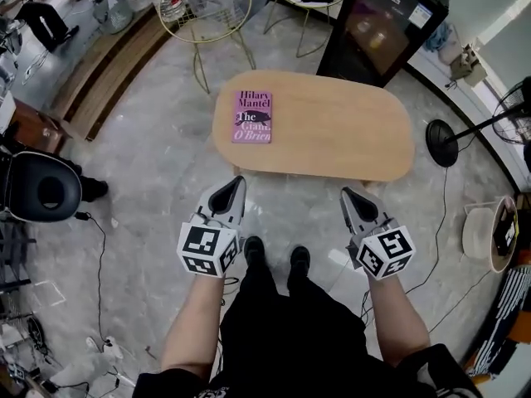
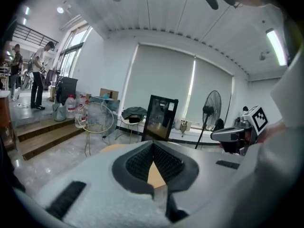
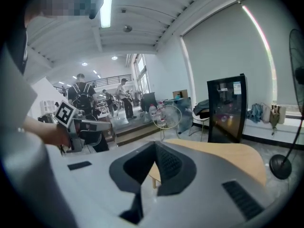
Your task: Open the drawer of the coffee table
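An oval light-wood coffee table (image 1: 332, 131) stands on the marble floor in front of the person. No drawer front shows from above. A purple book (image 1: 253, 116) lies on its left end. My left gripper (image 1: 236, 185) is shut and empty, its tips just short of the table's near edge at the left. My right gripper (image 1: 349, 196) is shut and empty too, near the table's front edge at the right. The left gripper view shows the table top (image 2: 154, 175) through the jaw notch, and the right gripper view shows the table (image 3: 223, 156) ahead.
A gold wire chair (image 1: 203, 11) stands behind the table at the left, a black glass-door cabinet (image 1: 382, 23) behind it at the right. A fan's base (image 1: 444, 142) and cables lie on the floor at the right. A wooden step (image 1: 108, 73) runs along the left.
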The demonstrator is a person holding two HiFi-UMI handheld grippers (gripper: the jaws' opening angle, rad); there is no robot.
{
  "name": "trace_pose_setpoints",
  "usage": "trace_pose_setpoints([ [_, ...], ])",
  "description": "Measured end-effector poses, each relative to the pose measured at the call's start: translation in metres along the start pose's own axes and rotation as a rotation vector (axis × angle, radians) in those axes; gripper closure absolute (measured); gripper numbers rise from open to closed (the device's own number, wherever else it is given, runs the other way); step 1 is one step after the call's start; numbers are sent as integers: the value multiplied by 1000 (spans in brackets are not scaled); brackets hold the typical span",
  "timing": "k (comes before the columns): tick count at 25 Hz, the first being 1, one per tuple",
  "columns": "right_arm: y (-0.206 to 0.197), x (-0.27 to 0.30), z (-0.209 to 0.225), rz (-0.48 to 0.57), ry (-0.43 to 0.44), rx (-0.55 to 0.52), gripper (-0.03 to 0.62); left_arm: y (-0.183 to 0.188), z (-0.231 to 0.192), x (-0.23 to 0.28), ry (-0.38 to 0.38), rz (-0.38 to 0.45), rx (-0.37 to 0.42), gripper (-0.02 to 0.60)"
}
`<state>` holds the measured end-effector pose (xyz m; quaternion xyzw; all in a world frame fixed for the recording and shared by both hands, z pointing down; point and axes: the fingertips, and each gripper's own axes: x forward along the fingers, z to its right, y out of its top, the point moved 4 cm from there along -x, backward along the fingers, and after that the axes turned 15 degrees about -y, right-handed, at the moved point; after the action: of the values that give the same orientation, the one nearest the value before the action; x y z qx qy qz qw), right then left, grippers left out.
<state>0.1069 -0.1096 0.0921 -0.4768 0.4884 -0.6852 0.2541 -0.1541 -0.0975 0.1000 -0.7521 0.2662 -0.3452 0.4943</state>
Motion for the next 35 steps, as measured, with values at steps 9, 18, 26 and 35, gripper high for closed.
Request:
trace_pose_setpoints([
  [9,-14,49,-31,4,-60,-21,572,-32,-62,4,-45,-51,0,572],
  [18,-91,65,-21,-40,-8,-13,539,-77,-64,33,-49,-86,-61,572],
  [26,-155,100,9,-6,3,33,503,-142,-70,57,21,-105,-20,572],
  [35,-259,156,32,-19,9,9,472,-259,-110,93,54,-175,40,572],
])
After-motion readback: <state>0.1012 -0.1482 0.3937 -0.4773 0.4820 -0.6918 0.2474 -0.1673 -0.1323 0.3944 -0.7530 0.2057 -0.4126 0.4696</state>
